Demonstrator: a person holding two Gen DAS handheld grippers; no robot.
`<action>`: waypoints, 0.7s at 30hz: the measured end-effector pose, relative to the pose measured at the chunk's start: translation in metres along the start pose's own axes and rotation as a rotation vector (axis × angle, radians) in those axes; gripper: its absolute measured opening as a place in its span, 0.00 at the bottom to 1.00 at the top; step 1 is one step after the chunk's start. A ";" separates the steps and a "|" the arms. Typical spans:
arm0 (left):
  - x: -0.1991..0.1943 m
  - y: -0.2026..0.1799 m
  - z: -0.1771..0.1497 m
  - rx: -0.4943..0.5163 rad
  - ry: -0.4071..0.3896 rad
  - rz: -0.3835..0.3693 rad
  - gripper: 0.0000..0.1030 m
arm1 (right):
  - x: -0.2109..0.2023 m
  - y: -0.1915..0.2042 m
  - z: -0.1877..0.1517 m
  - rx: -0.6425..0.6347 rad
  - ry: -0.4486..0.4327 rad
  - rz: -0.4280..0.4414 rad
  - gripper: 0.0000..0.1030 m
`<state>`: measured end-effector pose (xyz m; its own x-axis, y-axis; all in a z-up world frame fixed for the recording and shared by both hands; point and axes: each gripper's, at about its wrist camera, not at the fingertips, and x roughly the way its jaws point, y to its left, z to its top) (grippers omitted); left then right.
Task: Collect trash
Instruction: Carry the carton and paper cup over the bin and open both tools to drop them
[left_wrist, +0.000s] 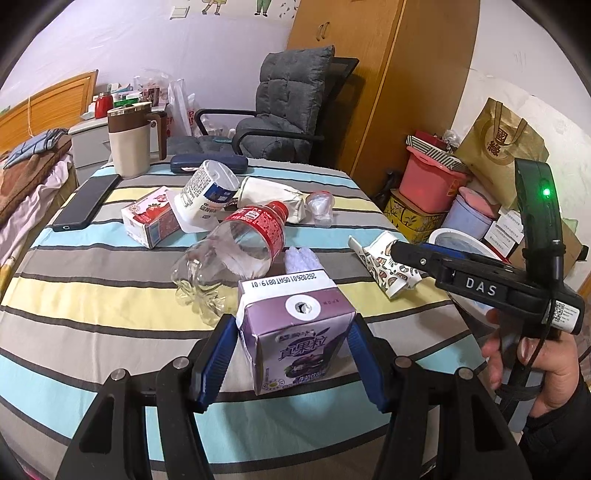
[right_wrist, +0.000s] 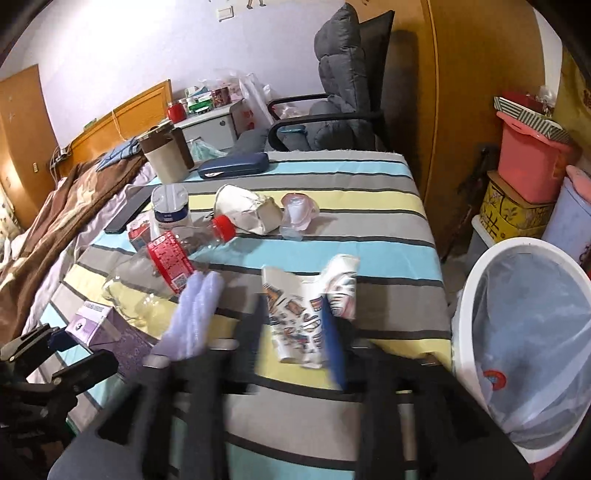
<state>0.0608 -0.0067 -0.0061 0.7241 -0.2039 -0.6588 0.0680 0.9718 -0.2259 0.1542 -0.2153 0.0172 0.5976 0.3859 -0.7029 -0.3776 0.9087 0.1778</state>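
Observation:
A purple milk carton (left_wrist: 295, 332) stands tilted between the blue pads of my left gripper (left_wrist: 291, 350), which press on its two upper corners. The carton (right_wrist: 96, 325) also shows at the lower left of the right wrist view. A crushed patterned paper cup (right_wrist: 306, 317) lies on the striped tablecloth (right_wrist: 369, 229) between the blurred fingers of my right gripper (right_wrist: 291, 306), whose jaws stand apart around it. In the left wrist view a hand holds the right gripper (left_wrist: 397, 251) at the cup (left_wrist: 380, 266). A white bin (right_wrist: 476, 280) with a clear liner stands just right of the table.
More litter lies mid-table: a clear bottle (left_wrist: 236, 247) with a red label, a lilac wad (right_wrist: 199, 306), a strawberry carton (left_wrist: 147, 218), a white tub (left_wrist: 210, 188), a crumpled white cup (left_wrist: 273, 195). A phone (left_wrist: 85, 203), mug (left_wrist: 129, 144) and case (left_wrist: 208, 164) sit behind. A bed lies left, boxes crowd the right.

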 end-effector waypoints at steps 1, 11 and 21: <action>0.000 0.000 0.000 0.001 0.001 0.000 0.60 | 0.000 -0.001 0.000 0.003 -0.006 -0.009 0.61; -0.003 -0.008 0.004 0.023 -0.007 -0.006 0.60 | 0.026 -0.027 -0.011 0.137 0.104 0.020 0.25; -0.001 -0.021 0.023 0.050 -0.027 0.002 0.60 | -0.008 -0.020 -0.010 0.093 0.018 0.019 0.21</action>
<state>0.0744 -0.0239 0.0157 0.7422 -0.1995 -0.6397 0.1002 0.9770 -0.1885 0.1502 -0.2378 0.0126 0.5774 0.4013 -0.7110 -0.3209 0.9123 0.2544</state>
